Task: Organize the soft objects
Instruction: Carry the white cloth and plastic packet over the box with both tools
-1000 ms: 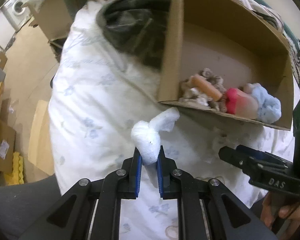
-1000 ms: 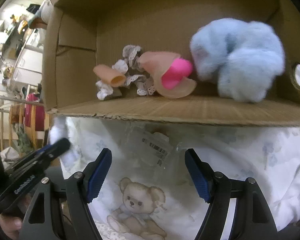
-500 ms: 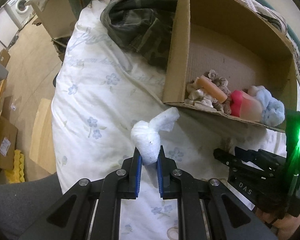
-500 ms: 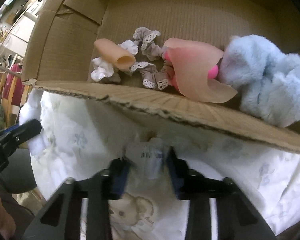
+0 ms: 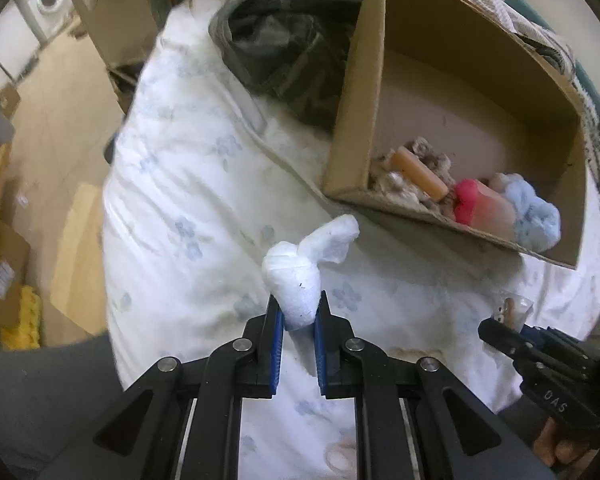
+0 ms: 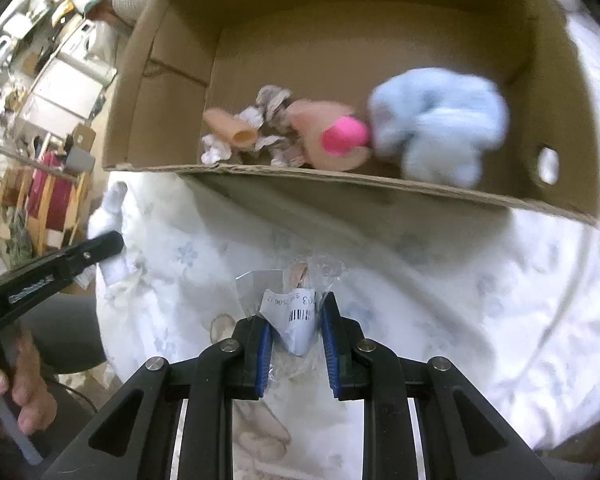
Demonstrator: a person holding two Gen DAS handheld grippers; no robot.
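My left gripper [image 5: 297, 314] is shut on a white knotted cloth [image 5: 300, 280] and holds it above the bed, short of the cardboard box [image 5: 344, 104]. My right gripper [image 6: 295, 322] is shut on a clear plastic packet with a barcode label [image 6: 290, 312], held above the quilt in front of the box [image 6: 172, 92]. Inside the box lie a fluffy blue soft toy [image 6: 440, 128], a pink and peach soft item [image 6: 332, 140], a peach tube [image 6: 230, 130] and lacy scrunchies [image 6: 272, 100]. The right gripper with the packet [image 5: 514, 312] also shows in the left wrist view.
The box sits on a white floral quilt [image 5: 180, 184]. A dark camouflage garment [image 5: 284, 52] lies beside the box's left wall. The bed's left edge drops to the floor with boxes [image 5: 0, 268]. The left gripper's arm [image 6: 48, 276] shows in the right wrist view.
My right gripper has closed on the plastic packet and lifted it off the quilt. The left gripper keeps holding the white cloth, and has drifted slightly.
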